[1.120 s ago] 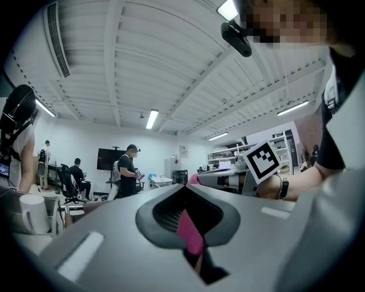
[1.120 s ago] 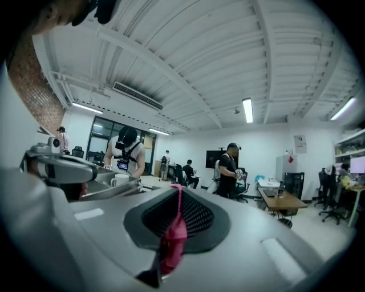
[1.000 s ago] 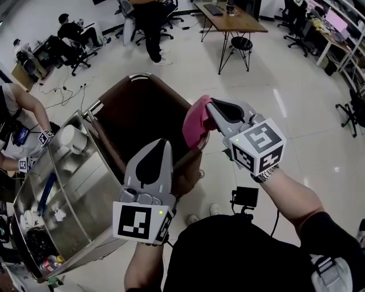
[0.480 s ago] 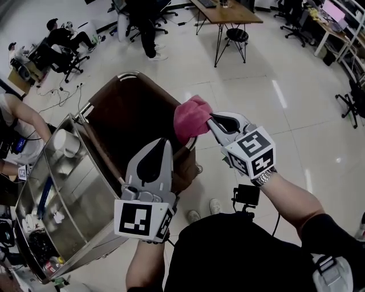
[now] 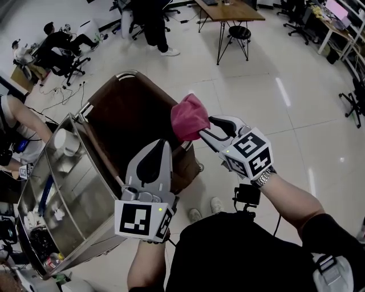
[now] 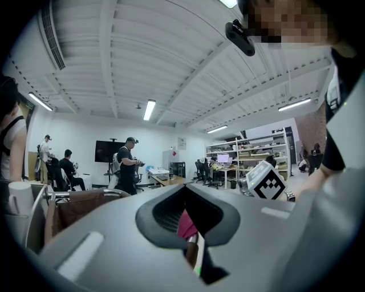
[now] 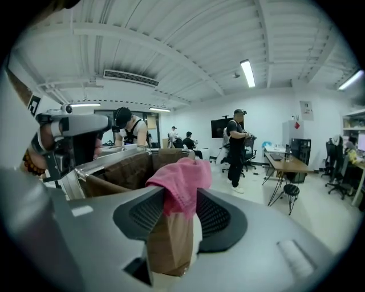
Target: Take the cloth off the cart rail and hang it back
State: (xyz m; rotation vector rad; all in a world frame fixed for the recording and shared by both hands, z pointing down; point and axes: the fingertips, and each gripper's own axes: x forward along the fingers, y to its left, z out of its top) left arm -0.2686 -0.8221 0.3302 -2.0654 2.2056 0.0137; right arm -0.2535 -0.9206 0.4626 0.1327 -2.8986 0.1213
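Observation:
The pink cloth (image 5: 188, 117) lies bunched over the corner of the cart rail (image 5: 183, 149), on the brown bag's edge. My right gripper (image 5: 205, 126) is right beside it. Its jaws have just been opening and stand apart around the cloth (image 7: 181, 177) without pressing on it. In the right gripper view the cloth drapes over the brown-covered rail between the jaws of the right gripper (image 7: 178, 199). My left gripper (image 5: 159, 144) hovers at the cart's near side, shut and holding nothing. The left gripper view shows a sliver of the cloth (image 6: 186, 223) past the left gripper (image 6: 191, 228).
A brown bag (image 5: 137, 114) hangs on the steel cart (image 5: 85, 188), whose tray holds a white roll (image 5: 67, 141) and small items. People sit and stand at the back left. A desk (image 5: 228, 11) with a stool is beyond. White floor lies to the right.
The right gripper has come down with the cloth onto the rail corner and its jaws have opened. The cloth now rests on the rail. The left gripper has barely moved.

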